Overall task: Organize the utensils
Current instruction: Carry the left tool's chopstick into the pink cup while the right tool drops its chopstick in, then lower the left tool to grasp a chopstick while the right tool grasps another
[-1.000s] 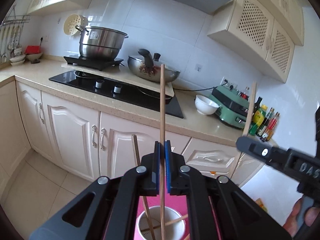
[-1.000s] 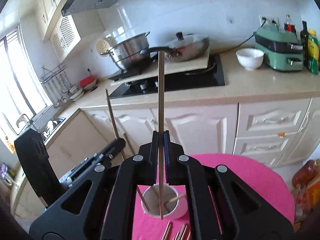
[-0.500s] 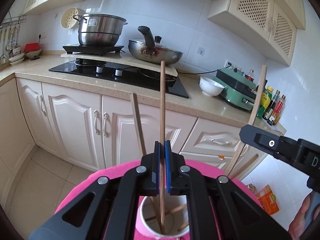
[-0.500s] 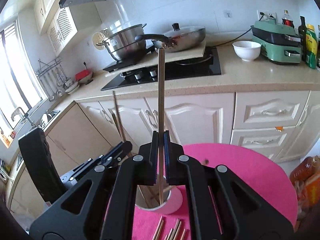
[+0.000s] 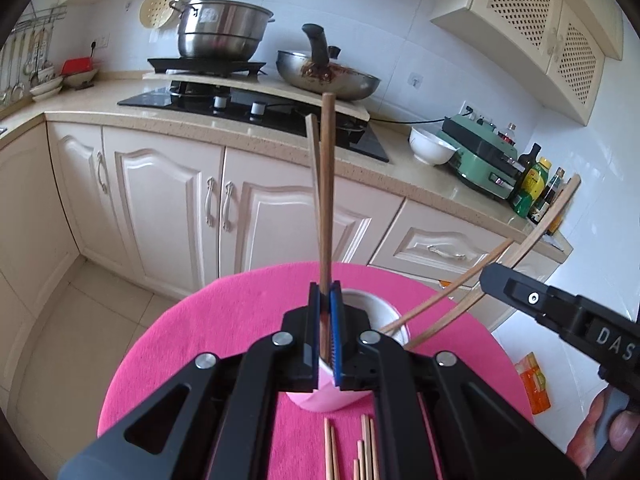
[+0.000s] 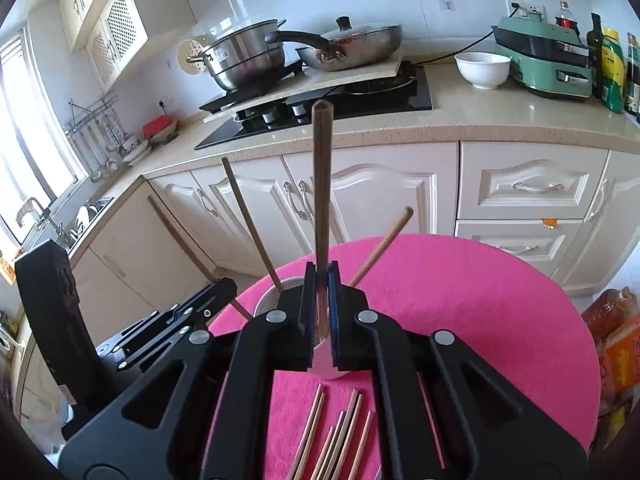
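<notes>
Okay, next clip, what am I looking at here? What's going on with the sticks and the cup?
A person is sorting chopsticks into a white cup on a pink mat. Each hand-held gripper, left and right, is shut on one upright chopstick above the cup. A few chopsticks already lean in it; more loose chopsticks lie on the mat.

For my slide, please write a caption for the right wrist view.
Right gripper lowering a brown wooden chopstick into the white cup on the pink table.
</notes>
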